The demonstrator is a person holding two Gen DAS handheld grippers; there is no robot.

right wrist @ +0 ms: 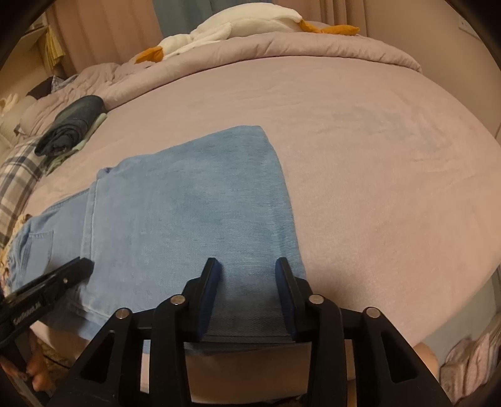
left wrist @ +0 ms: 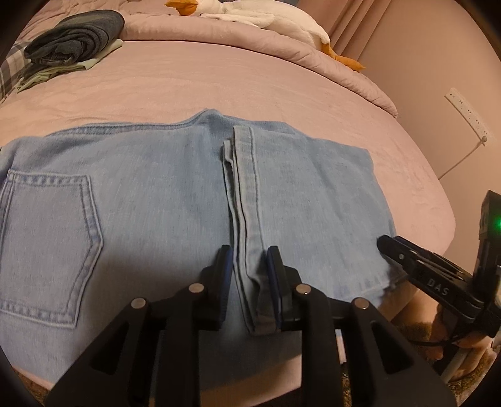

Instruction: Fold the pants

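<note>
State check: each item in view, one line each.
jeans: folded over, flat on bed.
left gripper: open, straddling hem.
right gripper: open, over folded edge.
dark clothes: folded, stacked.
plush goose: lying on duvet.

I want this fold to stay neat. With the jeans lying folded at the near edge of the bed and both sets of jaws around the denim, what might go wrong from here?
1. The left gripper straddles the leg hems; its jaws stand apart, and drawing back could drag them askew.
2. The jeans overhang the bed edge, so a tug by the right gripper might pull the fold off.
</note>
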